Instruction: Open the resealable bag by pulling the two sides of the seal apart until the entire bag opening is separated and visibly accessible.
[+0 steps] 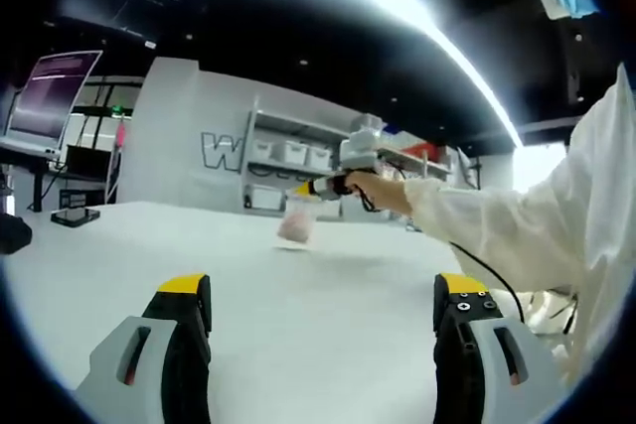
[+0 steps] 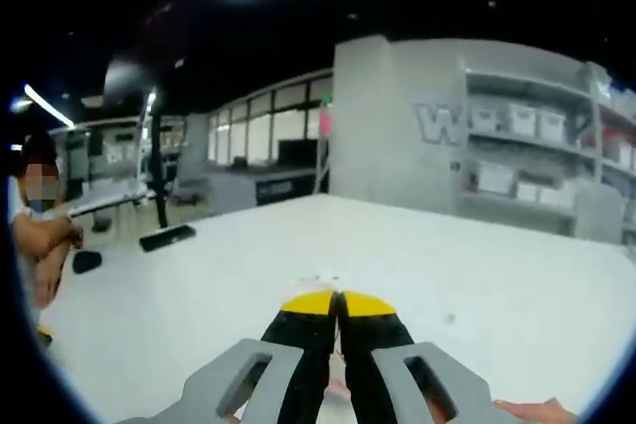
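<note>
Step in hand: one-sided hold; the seal looks not yet pulled apart, though the bag mouth is too small to judge.
Right tool: jaws pressed together, yellow tips meeting; in the left gripper view it pinches the top of the bag, a person's hand and white sleeve behind it.
Left tool: jaws spread wide, nothing between them, low over the table and well apart from the bag.
Resealable bag: hangs upright from the right tool, pinkish contents in its lower part, bottom touching or just above the table toward the far edge.
Next move (judgement): bring the left tool across to the bag top, take the free side of the seal beside the right tool's pinch, then draw the two tools apart along the whole opening.
Left gripper view adds: the whole bag, the right tool from outside, shelving beyond the far edge.
Right gripper view adds: the closed tips close up, a little pink just below them; a dark flat object near the table's left edge; a seated person beyond that edge.
</note>
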`<state>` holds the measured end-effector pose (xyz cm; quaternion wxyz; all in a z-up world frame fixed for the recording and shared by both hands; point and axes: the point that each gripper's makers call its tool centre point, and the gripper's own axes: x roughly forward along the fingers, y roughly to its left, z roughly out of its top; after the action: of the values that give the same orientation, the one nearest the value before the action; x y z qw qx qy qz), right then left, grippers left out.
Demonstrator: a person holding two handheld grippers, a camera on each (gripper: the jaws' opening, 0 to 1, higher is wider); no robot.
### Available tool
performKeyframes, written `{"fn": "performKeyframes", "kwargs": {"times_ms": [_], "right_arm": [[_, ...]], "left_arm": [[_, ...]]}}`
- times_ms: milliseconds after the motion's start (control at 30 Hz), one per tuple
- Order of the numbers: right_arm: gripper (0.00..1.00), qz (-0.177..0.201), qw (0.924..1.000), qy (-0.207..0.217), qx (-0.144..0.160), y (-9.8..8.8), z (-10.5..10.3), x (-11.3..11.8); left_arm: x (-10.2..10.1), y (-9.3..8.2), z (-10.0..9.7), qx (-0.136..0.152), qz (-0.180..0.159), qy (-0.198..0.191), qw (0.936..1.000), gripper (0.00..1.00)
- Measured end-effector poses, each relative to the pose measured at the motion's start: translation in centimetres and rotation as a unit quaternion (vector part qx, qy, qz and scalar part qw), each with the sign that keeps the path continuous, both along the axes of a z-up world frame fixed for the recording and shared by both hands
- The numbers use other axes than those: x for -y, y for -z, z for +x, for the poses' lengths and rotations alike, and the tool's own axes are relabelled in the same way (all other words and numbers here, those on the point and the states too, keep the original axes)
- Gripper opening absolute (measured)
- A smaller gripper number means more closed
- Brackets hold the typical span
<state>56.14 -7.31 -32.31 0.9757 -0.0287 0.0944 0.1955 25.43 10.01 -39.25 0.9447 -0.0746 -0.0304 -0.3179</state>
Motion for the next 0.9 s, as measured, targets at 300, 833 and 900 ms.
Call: {"fn": "performKeyframes", "kwargs": {"times_ms": [300, 833, 900], "right_arm": [[0.0, 0.045, 0.9983, 0.03, -0.022, 0.0, 2.2, 1.0], [0.0, 0.078, 0.9941, 0.061, -0.045, 1.8, 5.2, 0.1], [0.0, 0.076, 0.9945, 0.053, -0.047, 1.9, 5.0, -0.4]], "left_arm": [[-0.1, 0.2, -0.1, -0.002, -0.001, 0.002, 1.0, 0.91], [-1.4, -0.1, -0.1, 0.002, 0.003, -0.015, 0.9999, 0.91], [-1.3, -0.1, -0.1, 0.001, 0.001, -0.013, 0.9999, 0.91]]}}
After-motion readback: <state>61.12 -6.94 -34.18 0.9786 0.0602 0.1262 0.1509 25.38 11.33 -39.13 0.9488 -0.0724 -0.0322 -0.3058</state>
